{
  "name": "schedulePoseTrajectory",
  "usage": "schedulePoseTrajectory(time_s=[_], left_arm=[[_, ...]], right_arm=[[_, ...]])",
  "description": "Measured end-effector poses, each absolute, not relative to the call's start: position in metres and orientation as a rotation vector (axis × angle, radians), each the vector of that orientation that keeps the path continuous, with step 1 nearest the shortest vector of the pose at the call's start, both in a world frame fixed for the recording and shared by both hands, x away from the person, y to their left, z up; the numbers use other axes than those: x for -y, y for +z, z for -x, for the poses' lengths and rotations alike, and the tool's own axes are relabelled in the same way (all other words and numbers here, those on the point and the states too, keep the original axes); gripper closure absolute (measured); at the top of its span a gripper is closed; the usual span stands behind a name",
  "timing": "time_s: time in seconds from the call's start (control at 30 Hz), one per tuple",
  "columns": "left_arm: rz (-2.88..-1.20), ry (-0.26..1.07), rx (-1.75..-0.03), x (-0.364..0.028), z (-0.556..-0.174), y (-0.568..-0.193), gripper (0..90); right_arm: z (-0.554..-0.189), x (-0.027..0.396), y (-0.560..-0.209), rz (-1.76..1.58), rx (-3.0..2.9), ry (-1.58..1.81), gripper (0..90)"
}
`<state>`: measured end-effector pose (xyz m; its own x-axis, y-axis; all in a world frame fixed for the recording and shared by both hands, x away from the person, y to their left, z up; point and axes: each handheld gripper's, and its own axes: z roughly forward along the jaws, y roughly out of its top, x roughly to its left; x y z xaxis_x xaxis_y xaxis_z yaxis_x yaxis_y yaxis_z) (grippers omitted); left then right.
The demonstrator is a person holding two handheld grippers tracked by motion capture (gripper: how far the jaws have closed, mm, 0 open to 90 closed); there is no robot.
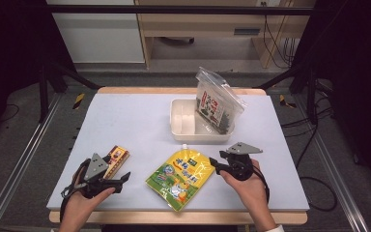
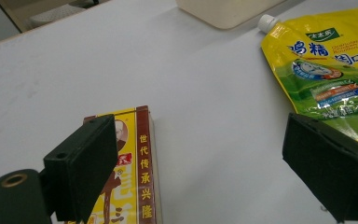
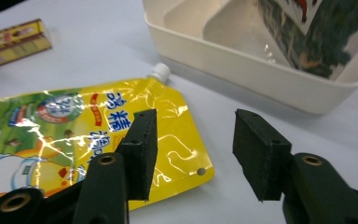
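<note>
Closest to the lens, right gripper (image 3: 193, 126), jaws roughly half open and gripping nothing: one pad poised over the right-hand corner of the yellow pouch (image 3: 74, 135), the other over bare table (image 1: 125, 121) just off that same edge. Lying flat near the front edge of the table, with its white cap (image 3: 160, 72) pointing away towards the white tray (image 1: 198, 138) just beyond. Propped upright in the far-right compartment of that tray, well beyond the pouch, a clear bag of dark snacks (image 1: 217, 104). Left of the pouch, left gripper (image 1: 121, 181), jaws spread wide and empty, aimed across the bare table between the pouch and a brown-and-yellow box (image 2: 135, 177) that lies just to the pouch's left, partly under one pad. Judging from this: reaching for the pouch with the right gripper, grasp not yet made, and the tray looking like the likely destination since one item already stands in it. Next move, most likely: slide the jaws further in so that the pouch's right edge sits squarely between the pads, low enough for the lower pad to get under the film, then close firmly. Worth minding that a glossy, floppy pouch will tend to slip or fold, so better to bite well inside the seam than at the very corner. After that, lift clear of the table and carry over the tray's near wall into the free compartment on the pouch's side, keeping away from the bag already there
</note>
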<state>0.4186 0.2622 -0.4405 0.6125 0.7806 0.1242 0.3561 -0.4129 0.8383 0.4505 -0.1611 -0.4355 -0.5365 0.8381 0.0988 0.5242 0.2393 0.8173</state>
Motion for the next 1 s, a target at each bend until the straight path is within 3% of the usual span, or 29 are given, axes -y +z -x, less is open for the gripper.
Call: schedulePoseTrajectory(time_s=[0.3, 1.0], left_arm=[[-2.007, 0.657, -0.882, -0.259, -0.42, -0.437, 10.0], [-2.026, 0.644, -0.877, -0.256, -0.421, -0.438, 10.0]], right_arm=[[-0.461, 0.154, -0.467, -1.356, -2.248, 1.09, 48.7], [-0.464, 0.155, -0.47, -1.409, -2.269, 1.146, 52.9]])
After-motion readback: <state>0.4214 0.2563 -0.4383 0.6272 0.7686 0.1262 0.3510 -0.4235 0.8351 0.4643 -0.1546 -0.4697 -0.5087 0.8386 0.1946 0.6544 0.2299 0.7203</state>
